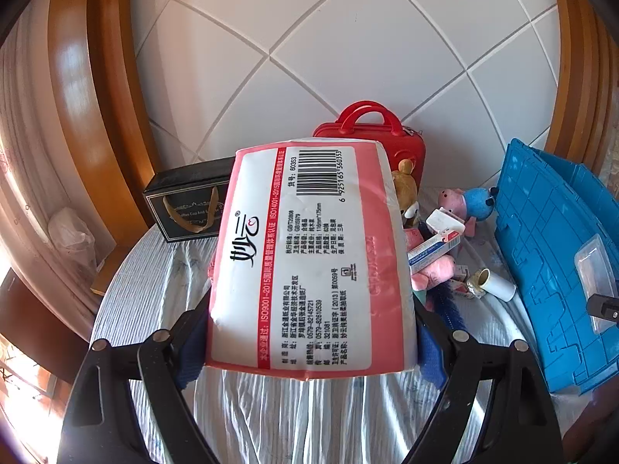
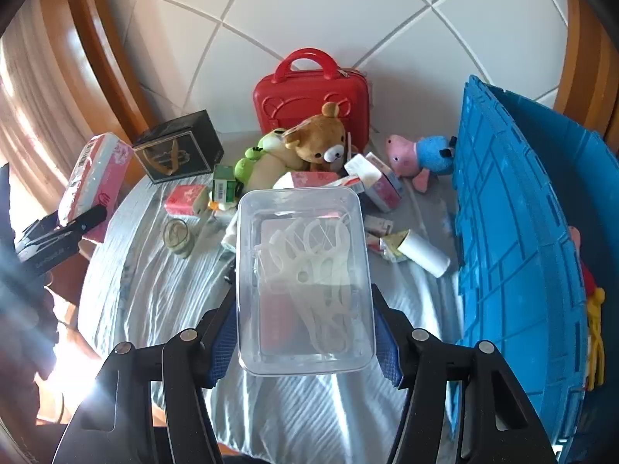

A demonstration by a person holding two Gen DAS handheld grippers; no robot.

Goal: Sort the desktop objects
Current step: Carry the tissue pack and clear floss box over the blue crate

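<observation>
Above the bench (image 2: 154,290), the right claw (image 2: 305,344) is pinching a clear box (image 2: 305,232) holding floss picks (image 2: 309,255). Only that view is showing the blue crate (image 2: 514,232) open, while the left claw (image 1: 309,344) is clamping a tissue pack (image 1: 309,255).

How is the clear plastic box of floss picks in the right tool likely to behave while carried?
The clear plastic box looks rigid and probably light. Its smooth walls may slip between the right tool pads. The floss picks lie loose, so they would likely shift if it tilts.

Both wrist cameras are looking steeply down, close over the surface (image 1: 154,270), sharing the red case (image 1: 406,147) and blue crate (image 2: 503,232)
</observation>
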